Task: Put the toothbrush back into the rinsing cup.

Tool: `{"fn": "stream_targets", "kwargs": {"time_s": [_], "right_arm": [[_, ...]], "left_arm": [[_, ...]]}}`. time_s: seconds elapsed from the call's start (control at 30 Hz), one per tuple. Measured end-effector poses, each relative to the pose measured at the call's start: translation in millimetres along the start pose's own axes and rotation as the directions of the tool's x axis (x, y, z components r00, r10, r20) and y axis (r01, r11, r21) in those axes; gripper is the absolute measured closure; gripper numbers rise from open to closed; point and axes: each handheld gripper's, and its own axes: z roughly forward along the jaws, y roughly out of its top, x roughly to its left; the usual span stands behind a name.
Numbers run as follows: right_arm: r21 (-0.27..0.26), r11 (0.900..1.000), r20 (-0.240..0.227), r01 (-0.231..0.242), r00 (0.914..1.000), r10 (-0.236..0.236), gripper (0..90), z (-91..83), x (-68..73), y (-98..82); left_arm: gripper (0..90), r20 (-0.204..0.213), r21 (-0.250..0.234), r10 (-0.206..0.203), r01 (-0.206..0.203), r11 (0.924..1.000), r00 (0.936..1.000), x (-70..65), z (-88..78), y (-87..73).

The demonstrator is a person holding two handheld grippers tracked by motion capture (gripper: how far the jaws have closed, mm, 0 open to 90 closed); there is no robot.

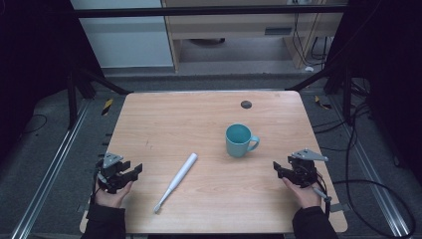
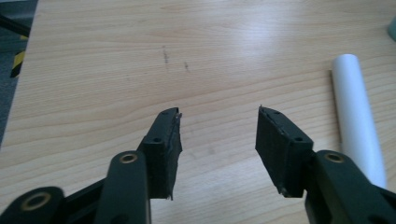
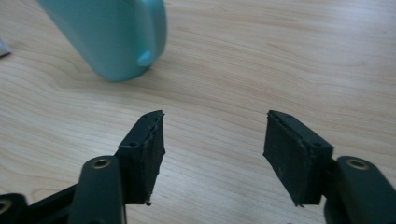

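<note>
A teal mug [image 1: 240, 140] stands upright right of the table's middle, its handle turned to the right; its lower side shows as the mug [image 3: 109, 37] in the right gripper view. A white electric toothbrush [image 1: 176, 181] lies diagonally near the front, brush head toward the front edge; its handle appears as the toothbrush [image 2: 357, 116] in the left gripper view. My left gripper [image 1: 135, 171] rests open at the front left, apart from the toothbrush. The left gripper [image 2: 219, 112] holds nothing. My right gripper [image 1: 276, 168] sits open at the front right, a little in front of the mug. Nothing lies between the right gripper [image 3: 215, 114] jaws.
The wooden table [image 1: 189, 119] has a small dark round disc [image 1: 246, 104] near its back edge. Metal frame rails and cables [image 1: 368, 149] run along both sides on the grey floor. A person's hands and dark sleeves come in from the bottom.
</note>
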Motion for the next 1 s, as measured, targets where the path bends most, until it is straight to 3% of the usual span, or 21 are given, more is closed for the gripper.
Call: {"fn": "stream_targets", "kwargs": {"time_s": [0.07,0.13,0.2,0.33,0.6,0.83,1.0], "right_arm": [[-0.006,1.000,-0.008,0.009,0.9999,-0.009,40.4,-1.7,2.4,0.9],[-0.011,0.999,-0.032,0.033,0.9989,-0.033,46.4,-6.1,13.1,3.4],[-0.010,0.999,-0.038,0.039,0.9985,-0.039,48.0,-6.9,15.6,4.0],[0.000,0.996,-0.109,0.089,0.9902,-0.088,60.7,-8.0,37.6,9.3],[0.006,0.984,-0.224,0.177,0.9595,-0.171,77.4,3.7,81.0,20.9],[0.001,0.981,-0.288,0.196,0.9390,-0.187,89.1,21.8,108.1,36.8],[-0.019,0.979,-0.314,0.203,0.9286,-0.198,90.0,38.1,127.3,50.3]], "left_arm": [[52.1,0.007,0.001,-0.001,0.001,1.0000,1.0000,-2.4,-0.4,-0.3],[60.2,0.033,0.005,-0.002,0.002,1.0000,0.9994,-7.1,-1.0,-1.8],[62.7,0.066,0.015,0.005,-0.006,0.9999,0.9978,-12.0,-2.4,-4.0],[75.3,0.116,0.022,0.018,-0.021,0.9995,0.9931,-18.6,-4.9,-6.4],[87.5,0.165,0.041,0.060,-0.068,0.9969,0.9844,-31.4,-5.4,-9.6],[89.9,0.198,0.047,0.072,-0.083,0.9955,0.9774,-38.8,-6.1,-10.8],[89.9,0.217,0.054,0.078,-0.092,0.9943,0.9731,-44.0,-6.9,-12.7]]}}
